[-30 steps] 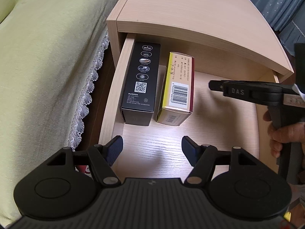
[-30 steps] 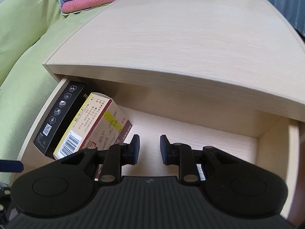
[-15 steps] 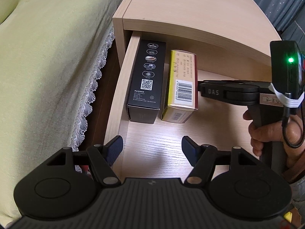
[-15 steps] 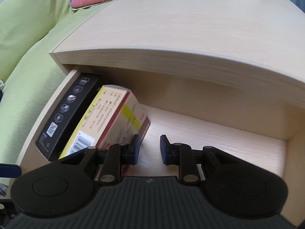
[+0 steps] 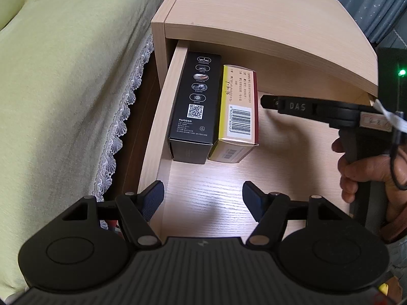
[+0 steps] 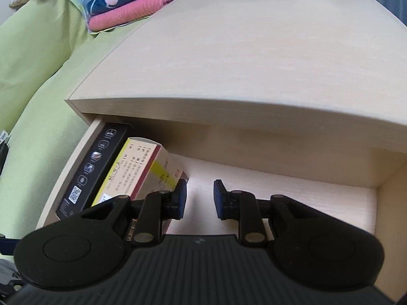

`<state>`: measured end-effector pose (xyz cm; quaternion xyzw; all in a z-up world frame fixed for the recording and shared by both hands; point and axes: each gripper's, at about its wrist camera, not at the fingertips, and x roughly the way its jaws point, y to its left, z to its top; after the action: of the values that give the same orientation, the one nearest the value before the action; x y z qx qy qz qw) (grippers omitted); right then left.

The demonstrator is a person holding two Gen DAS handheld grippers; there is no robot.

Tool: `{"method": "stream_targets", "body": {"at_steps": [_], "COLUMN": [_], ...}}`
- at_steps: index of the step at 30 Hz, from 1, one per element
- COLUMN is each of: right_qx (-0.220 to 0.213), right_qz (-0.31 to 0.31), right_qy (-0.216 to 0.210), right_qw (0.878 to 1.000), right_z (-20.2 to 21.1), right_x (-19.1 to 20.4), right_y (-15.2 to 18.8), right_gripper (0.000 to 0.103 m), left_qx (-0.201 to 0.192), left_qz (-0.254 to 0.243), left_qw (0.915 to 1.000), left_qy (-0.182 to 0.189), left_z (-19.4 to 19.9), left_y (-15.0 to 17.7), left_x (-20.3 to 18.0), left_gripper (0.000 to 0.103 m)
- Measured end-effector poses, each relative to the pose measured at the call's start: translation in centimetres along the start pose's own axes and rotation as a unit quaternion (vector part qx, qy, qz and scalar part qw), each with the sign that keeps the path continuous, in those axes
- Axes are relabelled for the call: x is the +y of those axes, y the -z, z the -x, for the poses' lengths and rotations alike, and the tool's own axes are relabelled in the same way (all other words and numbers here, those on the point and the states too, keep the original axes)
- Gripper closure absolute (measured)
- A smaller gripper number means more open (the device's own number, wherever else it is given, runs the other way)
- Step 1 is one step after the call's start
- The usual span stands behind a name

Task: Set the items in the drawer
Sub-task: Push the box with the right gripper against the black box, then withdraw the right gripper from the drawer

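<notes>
The drawer (image 5: 162, 117) of a light wood nightstand stands pulled out. A black box (image 5: 194, 106) lies along its left wall, and a yellow and red box (image 5: 239, 111) lies flush against the black box. My right gripper (image 5: 264, 101) reaches in from the right with its tip at the yellow box's right side. In the right wrist view the right gripper (image 6: 199, 198) is narrowly open and holds nothing; its left finger (image 6: 181, 198) is beside the yellow and red box (image 6: 142, 170). My left gripper (image 5: 202, 198) hovers wide open over the drawer's front part, holding nothing.
The nightstand top (image 5: 267, 25) overhangs the back of the drawer. A bed with a green cover (image 5: 63, 76) and lace trim borders the drawer's left side. Folded clothes (image 6: 142, 0) lie on the bed. A person's hand (image 5: 366, 175) grips the right handle. The drawer floor (image 6: 292, 178) right of the boxes is bare.
The yellow and red box went from slightly angled to flush against the black box as the right gripper came up to its right side. The left gripper stayed open.
</notes>
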<state>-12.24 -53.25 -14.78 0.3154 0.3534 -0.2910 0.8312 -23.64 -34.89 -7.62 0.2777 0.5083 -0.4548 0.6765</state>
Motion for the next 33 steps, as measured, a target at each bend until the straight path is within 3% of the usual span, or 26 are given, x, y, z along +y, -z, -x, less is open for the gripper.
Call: {"method": "stream_targets", "body": {"at_steps": [5, 9, 16, 20, 28, 33], "right_qx": [0.006, -0.003, 0.013, 0.017, -0.017, -0.023], "right_qz": [0.022, -0.003, -0.003, 0.010, -0.068, -0.106], "right_qy": [0.009, 0.033, -0.015, -0.016, -0.005, -0.035], "right_qw": [1.000, 0.999, 1.000, 1.000, 0.998, 0.993], "right_z": [-1.4, -2.2, -3.9, -4.7, -4.9, -6.2], "right_x": [0.8, -0.1, 0.1, 0.4, -1.3, -1.5], "right_y": [-0.4, -1.4, -1.9, -1.8, -3.6, -4.9], "right_gripper": [0.082, 0.082, 0.083, 0.086, 0.086, 0.086], "left_qx": [-0.001, -0.002, -0.006, -0.005, -0.007, -0.006], "left_qz": [0.000, 0.002, 0.014, 0.015, 0.013, 0.011], "left_qw": [1.0000, 1.0000, 0.9999, 0.9999, 0.9999, 0.9999], "left_qy": [0.000, 0.002, 0.002, 0.003, 0.001, 0.000], "left_z": [0.2, 0.4, 0.3, 0.5, 1.2, 1.6], "left_y": [0.2, 0.2, 0.1, 0.2, 0.6, 0.8], "left_x": [-0.1, 0.1, 2.2, 3.2, 5.7, 7.5], "left_gripper": [0.034, 0.034, 0.034, 0.034, 0.034, 0.034]}}
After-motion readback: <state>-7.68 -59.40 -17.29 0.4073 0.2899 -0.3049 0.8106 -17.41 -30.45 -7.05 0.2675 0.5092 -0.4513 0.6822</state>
